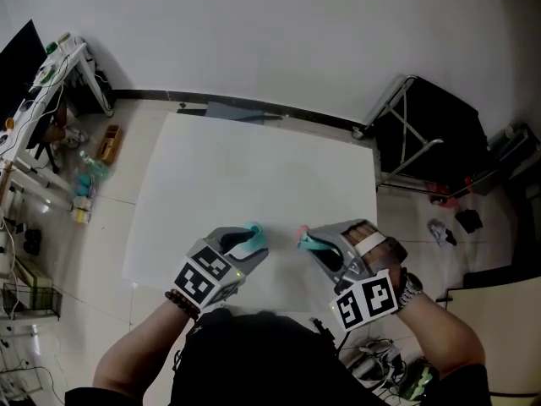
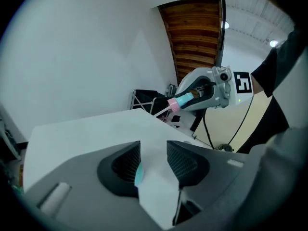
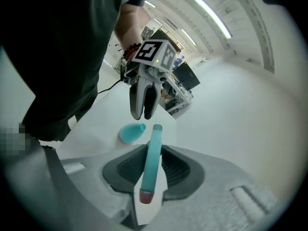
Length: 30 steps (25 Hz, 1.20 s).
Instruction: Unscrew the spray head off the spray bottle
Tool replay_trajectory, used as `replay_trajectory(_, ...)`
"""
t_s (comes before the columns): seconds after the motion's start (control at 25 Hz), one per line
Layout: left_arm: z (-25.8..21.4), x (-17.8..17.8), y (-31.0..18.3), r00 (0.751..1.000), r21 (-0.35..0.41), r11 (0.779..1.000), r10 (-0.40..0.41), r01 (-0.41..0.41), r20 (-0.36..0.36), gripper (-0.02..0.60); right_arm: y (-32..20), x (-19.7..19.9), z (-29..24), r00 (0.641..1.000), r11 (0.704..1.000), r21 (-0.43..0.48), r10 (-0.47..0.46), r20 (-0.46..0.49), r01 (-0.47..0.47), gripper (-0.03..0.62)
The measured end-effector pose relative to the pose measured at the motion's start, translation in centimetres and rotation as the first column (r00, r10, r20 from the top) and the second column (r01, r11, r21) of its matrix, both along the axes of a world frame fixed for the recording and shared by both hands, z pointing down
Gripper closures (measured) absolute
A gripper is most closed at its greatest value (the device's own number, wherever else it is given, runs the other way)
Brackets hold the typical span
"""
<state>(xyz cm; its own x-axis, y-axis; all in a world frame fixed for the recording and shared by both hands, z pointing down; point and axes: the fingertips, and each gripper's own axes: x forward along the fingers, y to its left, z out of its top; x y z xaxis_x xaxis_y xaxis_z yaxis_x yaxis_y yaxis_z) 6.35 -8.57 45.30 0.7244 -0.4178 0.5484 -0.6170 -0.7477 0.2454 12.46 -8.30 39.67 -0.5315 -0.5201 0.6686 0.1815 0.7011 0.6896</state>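
The head looks already off. The right claw pinches the spray head clear of the counter. The left claw is half open and grips nothing, and the bottle lies just under its tips.

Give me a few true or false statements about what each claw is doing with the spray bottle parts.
The right claw grips a slim teal spray head with a pink end. True.
The left claw is clamped on the bottle. False: its jaws stand apart, and the bottle lies on the table.
The spray head is screwed onto the bottle. False: the two are apart.
The table is white. True.
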Motion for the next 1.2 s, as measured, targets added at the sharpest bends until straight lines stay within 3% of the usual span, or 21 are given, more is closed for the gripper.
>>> replay_trajectory(0.24, 1.4, -1.7, -0.7, 0.994, 0.077, 0.997, -0.037, 0.029, 0.105, 0.350, 0.6, -1.1, -1.3, 0.991, 0.976, -0.211, 0.083, 0.103, -0.060, 0.511)
replay_trajectory(0.56, 3.8, -2.7, -0.9, 0.982, 0.095, 0.995, -0.050, 0.033, 0.184, 0.293, 1.2, -2.0, -2.7, 0.973, 0.900, -0.421, 0.184, 0.139, -0.110, 0.512)
replay_trajectory(0.96, 6.3, -2.5, -1.1, 0.970, 0.107, 0.994, -0.038, 0.012, 0.239, 0.255, 1.1, -2.2, -2.7, 0.964, 0.819, -0.536, 0.263, 0.035, -0.204, 0.513)
replay_trajectory(1.2, 7.6, -2.1, -1.3, 0.964, 0.118, 0.993, -0.016, -0.016, 0.264, 0.233, 0.4, -2.9, -2.1, 0.958, 0.789, -0.560, 0.285, -0.029, -0.252, 0.512)
